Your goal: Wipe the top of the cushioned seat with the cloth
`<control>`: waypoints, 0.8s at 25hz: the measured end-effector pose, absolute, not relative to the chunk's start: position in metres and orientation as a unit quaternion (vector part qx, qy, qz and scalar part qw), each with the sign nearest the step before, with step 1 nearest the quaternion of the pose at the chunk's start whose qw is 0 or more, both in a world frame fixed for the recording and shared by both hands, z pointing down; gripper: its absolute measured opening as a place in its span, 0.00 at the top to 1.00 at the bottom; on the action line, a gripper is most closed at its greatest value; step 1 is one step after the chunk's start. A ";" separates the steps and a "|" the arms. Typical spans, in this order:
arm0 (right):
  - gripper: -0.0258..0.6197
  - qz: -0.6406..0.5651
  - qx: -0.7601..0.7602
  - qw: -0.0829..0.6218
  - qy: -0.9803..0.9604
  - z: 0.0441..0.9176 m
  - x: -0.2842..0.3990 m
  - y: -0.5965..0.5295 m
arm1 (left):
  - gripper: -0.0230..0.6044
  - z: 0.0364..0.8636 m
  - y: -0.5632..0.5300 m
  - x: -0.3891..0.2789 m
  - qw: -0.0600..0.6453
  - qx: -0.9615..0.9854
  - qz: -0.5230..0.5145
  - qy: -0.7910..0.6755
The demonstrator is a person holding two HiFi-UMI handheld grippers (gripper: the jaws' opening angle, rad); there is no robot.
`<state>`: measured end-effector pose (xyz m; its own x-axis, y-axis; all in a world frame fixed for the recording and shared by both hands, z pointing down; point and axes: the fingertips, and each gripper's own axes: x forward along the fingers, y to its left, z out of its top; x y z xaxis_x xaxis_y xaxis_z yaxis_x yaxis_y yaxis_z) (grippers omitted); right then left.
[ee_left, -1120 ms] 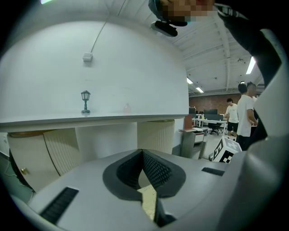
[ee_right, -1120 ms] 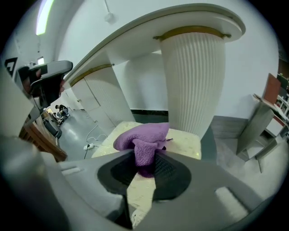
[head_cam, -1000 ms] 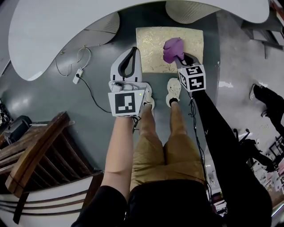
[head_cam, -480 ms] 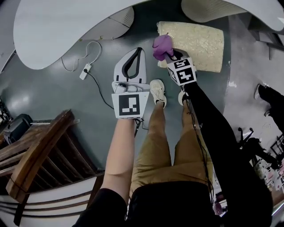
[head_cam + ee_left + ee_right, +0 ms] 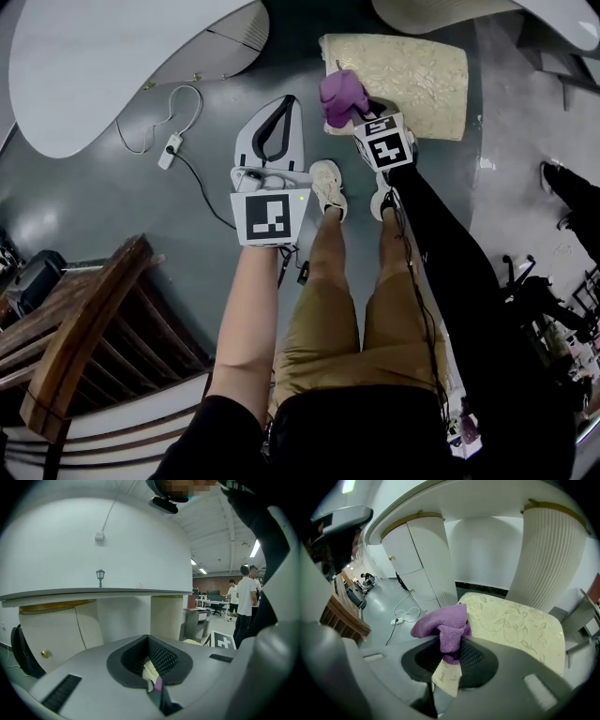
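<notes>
- Purple terry cloth [image 5: 442,624], bunched into a soft wad with 1 lobe flopping left, sits in the right gripper [image 5: 450,651], whose 2 jaws are clamped on its lower folds.
- Cream-gold fabric with a leafy pattern covers the cushioned seat [image 5: 513,620], a squarish pad with rounded corners that stands on the grey floor [image 5: 141,234] at the far right, near a ribbed white column [image 5: 548,555].
- From the head view, the cloth [image 5: 341,97] hangs at the seat's [image 5: 417,70] near-left corner; contact cannot be judged.
- Left of the seat, the left gripper [image 5: 286,103] is over the floor, jaws together on nothing.
- Further left lies a white cable [image 5: 173,122].
</notes>
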<state>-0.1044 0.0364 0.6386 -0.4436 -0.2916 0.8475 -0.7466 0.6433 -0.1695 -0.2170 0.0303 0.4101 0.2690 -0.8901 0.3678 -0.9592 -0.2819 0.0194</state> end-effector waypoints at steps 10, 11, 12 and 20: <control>0.84 0.285 0.380 0.414 -0.777 0.640 0.009 0.014 | 0.95 0.412 0.002 -0.144 0.118 0.807 0.144 -0.561; 0.84 0.285 0.386 0.413 -0.774 0.639 0.022 0.012 | 0.95 0.411 0.000 -0.135 0.117 0.809 0.145 -0.558; 0.84 0.286 0.391 0.412 -0.772 0.639 0.035 0.010 | 0.95 0.411 -0.003 -0.126 0.115 0.810 0.145 -0.556; 0.84 0.295 0.423 0.412 -0.751 0.638 0.130 -0.007 | 0.95 0.408 -0.019 -0.058 0.110 0.818 0.146 -0.546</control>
